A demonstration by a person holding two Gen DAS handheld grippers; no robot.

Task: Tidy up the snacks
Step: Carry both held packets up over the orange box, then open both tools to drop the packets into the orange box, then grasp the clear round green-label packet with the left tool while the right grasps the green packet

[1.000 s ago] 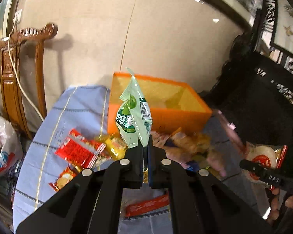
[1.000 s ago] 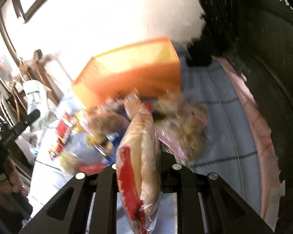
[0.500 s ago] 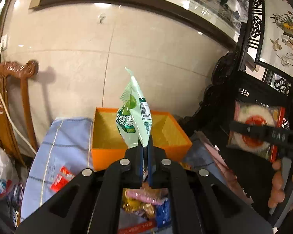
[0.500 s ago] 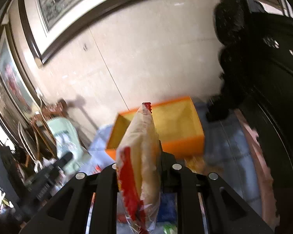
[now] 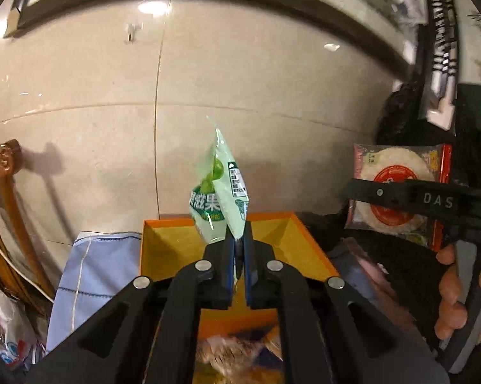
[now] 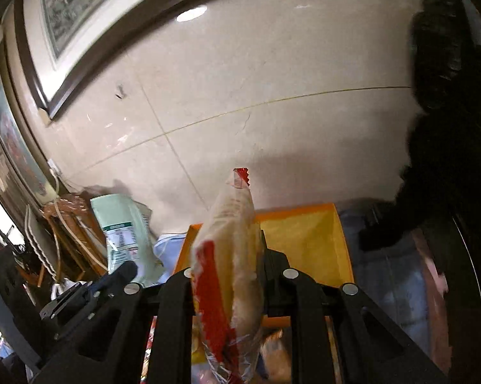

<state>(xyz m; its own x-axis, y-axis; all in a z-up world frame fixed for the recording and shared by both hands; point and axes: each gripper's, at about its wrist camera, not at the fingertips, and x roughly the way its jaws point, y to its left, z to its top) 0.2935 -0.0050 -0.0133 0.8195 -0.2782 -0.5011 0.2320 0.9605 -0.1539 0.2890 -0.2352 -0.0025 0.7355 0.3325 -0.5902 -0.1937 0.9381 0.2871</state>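
Observation:
My left gripper [image 5: 238,243] is shut on a pale green snack packet [image 5: 219,192], held upright above the near part of the open orange box [image 5: 173,249]. My right gripper [image 6: 230,249] is shut on a clear red-trimmed packet with a round pastry [image 6: 230,249], raised in front of the orange box [image 6: 307,240]. The right gripper [image 5: 410,196] and its pastry packet [image 5: 397,166] also show at the right in the left wrist view. The green packet [image 6: 122,233] shows at the left in the right wrist view. Loose snacks [image 5: 240,348] lie below the left gripper, blurred.
The box stands on a light blue cloth [image 5: 93,268] close to a tiled wall [image 5: 240,96]. A carved wooden chair [image 5: 0,192] and a plastic bag [image 5: 3,329] are at the left. Dark carved furniture [image 6: 448,128] is at the right.
Both grippers have lifted with their packets from the snack pile and moved toward the orange box. The view has tilted up to the wall.

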